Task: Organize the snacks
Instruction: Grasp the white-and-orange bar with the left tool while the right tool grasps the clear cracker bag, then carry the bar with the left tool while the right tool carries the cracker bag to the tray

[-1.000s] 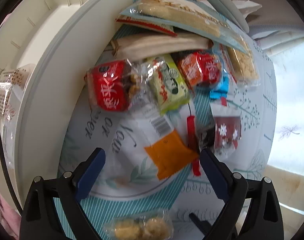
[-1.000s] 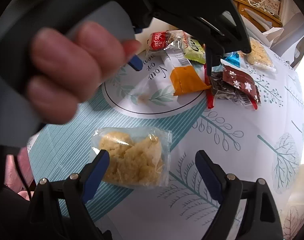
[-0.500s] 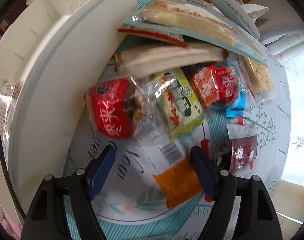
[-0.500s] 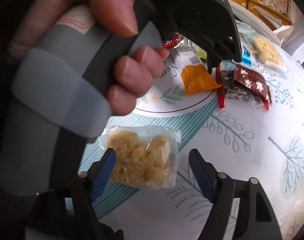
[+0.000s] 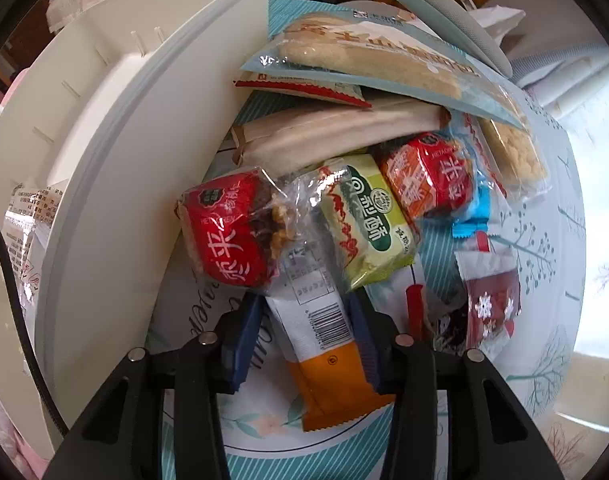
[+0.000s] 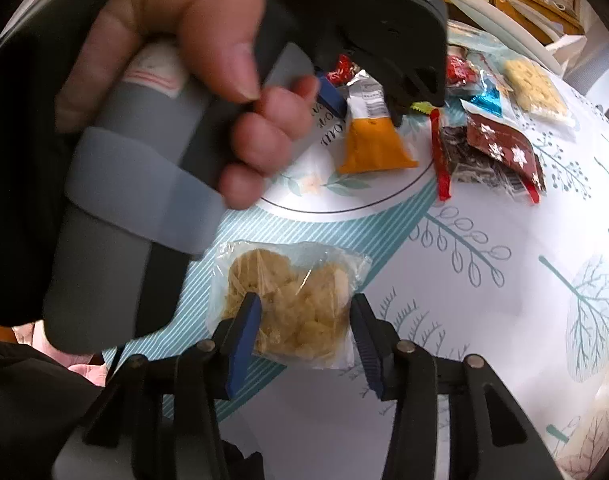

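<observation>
In the left wrist view, the left gripper [image 5: 304, 332] points steeply down at the surface [image 5: 544, 264], its jaws closing around the orange-and-white snack packet [image 5: 320, 336]. The packet lies between the blue pads with its long axis running roughly 12 to 6 o'clock, so the pads come in across its narrow width; whether they already press on the wrapper cannot be told. Just beyond, toward 12 o'clock, the packet's white end tucks under the pile: a red snack pack [image 5: 228, 228] at 11 o'clock, a green snack pack [image 5: 368, 216] at 1 o'clock, and longer packets behind them. A white storage bin [image 5: 144, 128] stands at 9 to 11 o'clock, beside the pile.

In the right wrist view, the right gripper [image 6: 304, 328] is likewise closing, on a clear bag of yellow crumbly snack [image 6: 292, 300] lying flat on the surface between its pads. The left pad appears to touch the wrapper; the right pad seems just short. Farther off, at 12 o'clock, the person's left hand [image 6: 208, 76] holds the other gripper over the orange packet.
</observation>
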Demonstrator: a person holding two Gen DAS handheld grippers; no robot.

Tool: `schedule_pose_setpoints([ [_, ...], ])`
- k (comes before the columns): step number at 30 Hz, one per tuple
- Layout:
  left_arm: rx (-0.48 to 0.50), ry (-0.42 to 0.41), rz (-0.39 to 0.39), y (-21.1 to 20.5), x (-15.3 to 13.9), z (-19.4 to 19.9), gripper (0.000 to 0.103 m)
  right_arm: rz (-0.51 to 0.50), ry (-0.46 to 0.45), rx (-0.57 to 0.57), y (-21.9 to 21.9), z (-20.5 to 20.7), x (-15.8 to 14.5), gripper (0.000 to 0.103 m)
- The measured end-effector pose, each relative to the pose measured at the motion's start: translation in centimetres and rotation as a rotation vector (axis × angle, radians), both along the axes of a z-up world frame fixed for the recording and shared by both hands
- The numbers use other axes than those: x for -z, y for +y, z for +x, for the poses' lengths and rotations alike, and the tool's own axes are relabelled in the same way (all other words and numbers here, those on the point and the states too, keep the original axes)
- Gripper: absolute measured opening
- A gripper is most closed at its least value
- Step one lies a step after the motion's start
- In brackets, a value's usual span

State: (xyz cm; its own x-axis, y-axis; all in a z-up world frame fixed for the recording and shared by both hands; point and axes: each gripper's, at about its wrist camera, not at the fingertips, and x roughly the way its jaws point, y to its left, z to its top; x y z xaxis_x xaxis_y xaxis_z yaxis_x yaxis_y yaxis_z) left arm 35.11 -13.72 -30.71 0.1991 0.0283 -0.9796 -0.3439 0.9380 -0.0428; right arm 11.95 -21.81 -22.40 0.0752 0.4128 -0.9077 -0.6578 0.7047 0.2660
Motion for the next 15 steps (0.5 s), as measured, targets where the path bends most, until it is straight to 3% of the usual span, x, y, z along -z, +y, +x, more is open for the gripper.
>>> schedule_pose_setpoints([
  [5,0.006,0.024,-0.012,0.5,-0.6,-1.9,0.034,-0.008,0.028,0.044,-0.8,0.9,0.1,0.038],
  [15,0.001,0.074,-0.101,1.1,-1.4,-5.6,0.032,-0.04,0.095,0.13,-1.6,2.6,0.3,0.036],
])
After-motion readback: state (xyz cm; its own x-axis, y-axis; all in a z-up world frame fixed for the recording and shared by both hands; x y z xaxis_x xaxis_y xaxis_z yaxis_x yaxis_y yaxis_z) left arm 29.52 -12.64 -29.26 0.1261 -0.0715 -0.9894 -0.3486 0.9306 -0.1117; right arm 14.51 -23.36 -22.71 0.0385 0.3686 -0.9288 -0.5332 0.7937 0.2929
